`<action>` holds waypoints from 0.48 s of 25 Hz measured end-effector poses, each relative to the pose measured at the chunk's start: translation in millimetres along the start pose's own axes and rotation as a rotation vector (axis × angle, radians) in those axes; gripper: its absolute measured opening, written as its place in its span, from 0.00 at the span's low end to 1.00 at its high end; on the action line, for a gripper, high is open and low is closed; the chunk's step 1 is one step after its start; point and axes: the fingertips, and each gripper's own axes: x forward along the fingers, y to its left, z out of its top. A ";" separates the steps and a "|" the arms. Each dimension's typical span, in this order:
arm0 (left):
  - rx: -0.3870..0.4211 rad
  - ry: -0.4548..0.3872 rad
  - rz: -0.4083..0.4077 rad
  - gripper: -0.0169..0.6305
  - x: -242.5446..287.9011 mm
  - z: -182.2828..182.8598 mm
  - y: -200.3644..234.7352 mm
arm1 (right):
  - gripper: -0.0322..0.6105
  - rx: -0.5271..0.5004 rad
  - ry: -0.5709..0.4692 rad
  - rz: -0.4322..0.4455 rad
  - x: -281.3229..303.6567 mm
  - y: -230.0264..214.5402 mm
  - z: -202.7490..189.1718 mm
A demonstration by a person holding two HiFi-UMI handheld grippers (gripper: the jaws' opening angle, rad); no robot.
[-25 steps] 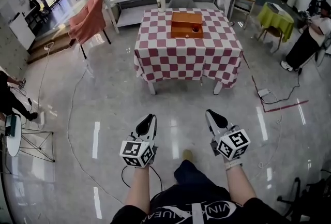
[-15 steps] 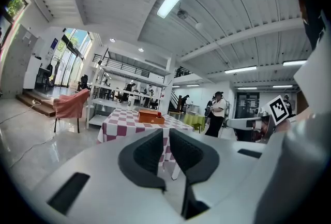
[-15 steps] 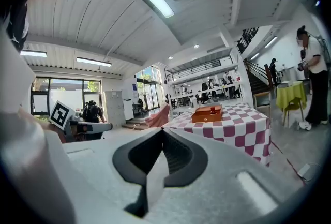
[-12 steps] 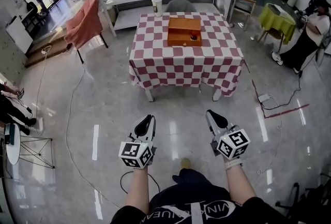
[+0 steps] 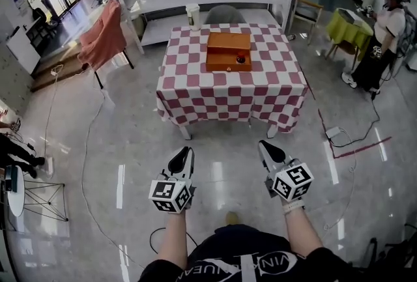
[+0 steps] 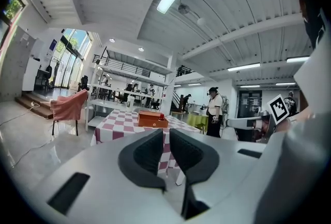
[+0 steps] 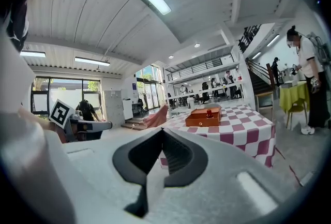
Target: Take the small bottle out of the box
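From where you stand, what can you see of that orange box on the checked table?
The box is a low, orange-brown rectangle, wood-like, sitting level near the far middle of the checked table. Its far half looks covered; the near half is an open tray holding a red-topped small bottle. Nothing else touches it.

1. Head view: high up, staring steeply down over left hand-held gripper point(image 5: 182, 157) and right hand-held gripper point(image 5: 268, 152); desk point(image 5: 228, 88) well ahead.
2. Both gripper views: low, looking along their jaws, sharing that distant desk and box point(image 5: 229, 51).
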 end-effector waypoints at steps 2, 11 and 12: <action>0.002 -0.007 -0.005 0.09 12.9 4.1 -1.5 | 0.06 -0.001 -0.004 0.001 5.6 -11.0 4.5; 0.016 0.044 0.001 0.09 35.9 -12.4 -4.6 | 0.06 0.029 0.017 -0.002 16.0 -37.8 -7.8; 0.017 0.046 0.003 0.09 35.8 -12.9 -3.9 | 0.06 0.038 0.017 -0.005 16.4 -39.7 -9.3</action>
